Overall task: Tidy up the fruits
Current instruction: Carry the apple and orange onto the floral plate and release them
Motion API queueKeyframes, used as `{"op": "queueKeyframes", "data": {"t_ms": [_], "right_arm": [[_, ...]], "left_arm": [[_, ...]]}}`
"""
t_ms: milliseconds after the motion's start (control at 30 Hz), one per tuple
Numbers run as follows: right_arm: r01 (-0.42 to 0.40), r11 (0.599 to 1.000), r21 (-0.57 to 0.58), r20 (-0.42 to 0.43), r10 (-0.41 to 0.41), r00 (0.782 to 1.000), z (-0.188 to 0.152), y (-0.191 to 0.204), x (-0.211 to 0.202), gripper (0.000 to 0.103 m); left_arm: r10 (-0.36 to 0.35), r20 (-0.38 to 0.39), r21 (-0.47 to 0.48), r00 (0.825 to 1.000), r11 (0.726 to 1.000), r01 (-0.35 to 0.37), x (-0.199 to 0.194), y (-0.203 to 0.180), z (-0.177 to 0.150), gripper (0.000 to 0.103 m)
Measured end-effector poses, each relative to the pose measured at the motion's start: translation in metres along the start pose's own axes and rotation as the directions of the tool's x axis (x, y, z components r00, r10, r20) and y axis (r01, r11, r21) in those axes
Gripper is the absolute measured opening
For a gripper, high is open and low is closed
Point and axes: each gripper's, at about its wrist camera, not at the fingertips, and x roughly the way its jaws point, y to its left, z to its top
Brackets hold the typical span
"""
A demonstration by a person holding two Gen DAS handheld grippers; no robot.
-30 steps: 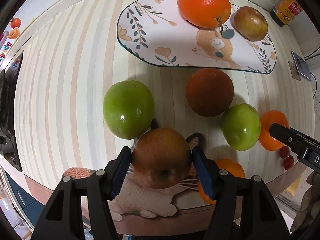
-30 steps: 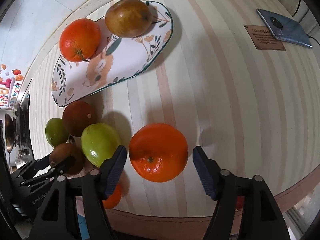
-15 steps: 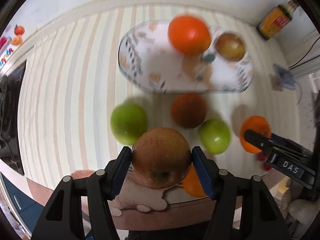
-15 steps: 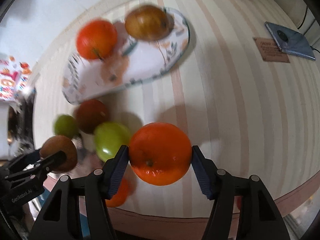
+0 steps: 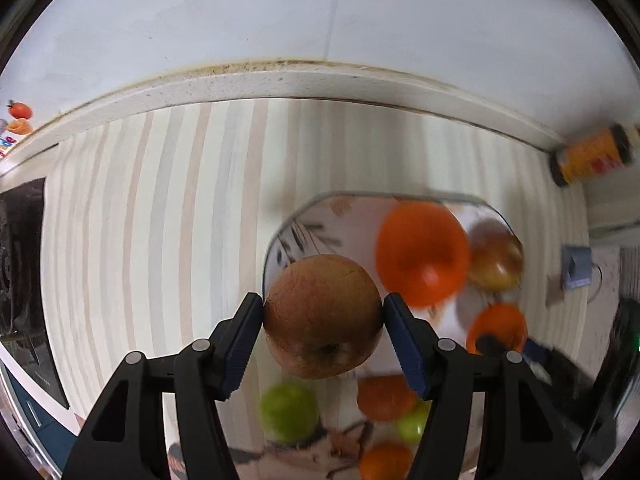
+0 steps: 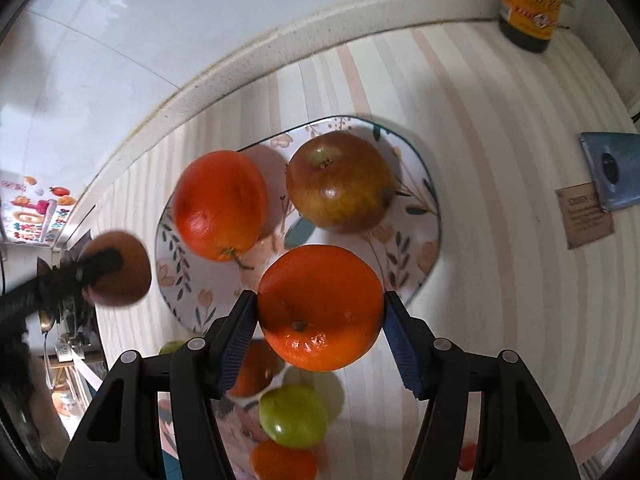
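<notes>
Brown apple (image 5: pixel 322 316), orange (image 6: pixel 320 307), both airborne.

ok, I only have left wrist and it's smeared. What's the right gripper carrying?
Observer: The right gripper is shut on a round glossy orange, held over the near rim of the oval floral plate.
Operator: What's on that plate?
Observer: Two fruits: a stemmed orange and a red-green apple, a narrow gap between them.
Operator: Is my fruit over the plate?
Observer: Seen from the right wrist, the russet-brown apple in the left gripper sits left of the plate's rim, though height is hard to judge.
</notes>
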Motion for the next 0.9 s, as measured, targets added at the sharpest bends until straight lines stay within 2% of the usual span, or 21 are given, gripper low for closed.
{"op": "queueKeyframes", "data": {"t_ms": [200, 333, 567, 633, 667, 700, 733, 800, 900], "right_arm": [[0.018, 1.0, 0.013, -0.024, -0.018, 1.0, 0.006, -0.001, 0.021, 0.065], [0.024, 1.0, 0.019, -0.036, -0.023, 0.999, 0.003, -0.004, 0.026, 0.066], [0.021, 0.999, 0.048, -0.049, -0.018, 0.999, 0.003, -0.007, 0.028, 0.066], [0.021, 0.998, 0.053, -0.052, -0.018, 0.999, 0.003, -0.007, 0.028, 0.068], [0.02, 0.998, 0.052, -0.049, -0.018, 0.999, 0.004, -0.006, 0.027, 0.073], [0.026, 0.998, 0.052, -0.04, -0.024, 0.999, 0.004, -0.006, 0.024, 0.08], [0.031, 0.998, 0.049, -0.035, -0.029, 0.999, 0.004, -0.005, 0.022, 0.083], [0.046, 0.998, 0.036, -0.034, -0.045, 0.998, 0.004, -0.003, 0.015, 0.091], [0.099, 0.995, 0.0, -0.018, -0.099, 0.995, 0.002, 0.003, 0.001, 0.094]], "left_arm": [[-0.038, -0.08, -0.028, 0.996, 0.999, 0.036, 0.031, 0.001, 0.033, 0.06], [-0.032, -0.122, -0.021, 0.992, 0.999, 0.03, 0.049, -0.007, 0.041, 0.061], [-0.031, -0.149, -0.037, 0.988, 0.999, 0.026, 0.057, -0.007, 0.05, 0.061], [-0.01, -0.12, -0.016, 0.993, 1.0, 0.008, 0.051, -0.01, 0.05, 0.061], [0.009, -0.099, 0.0, 0.995, 1.0, -0.009, 0.047, -0.013, 0.05, 0.062], [0.017, -0.082, 0.008, 0.997, 1.0, -0.016, 0.043, -0.014, 0.051, 0.068], [0.008, -0.073, 0.01, 0.997, 1.0, -0.007, 0.038, -0.015, 0.052, 0.08], [0.017, -0.05, 0.015, 0.999, 1.0, -0.016, 0.028, -0.015, 0.051, 0.088], [0.049, -0.002, 0.028, 0.999, 0.998, -0.049, 0.01, -0.012, 0.043, 0.088]]}}
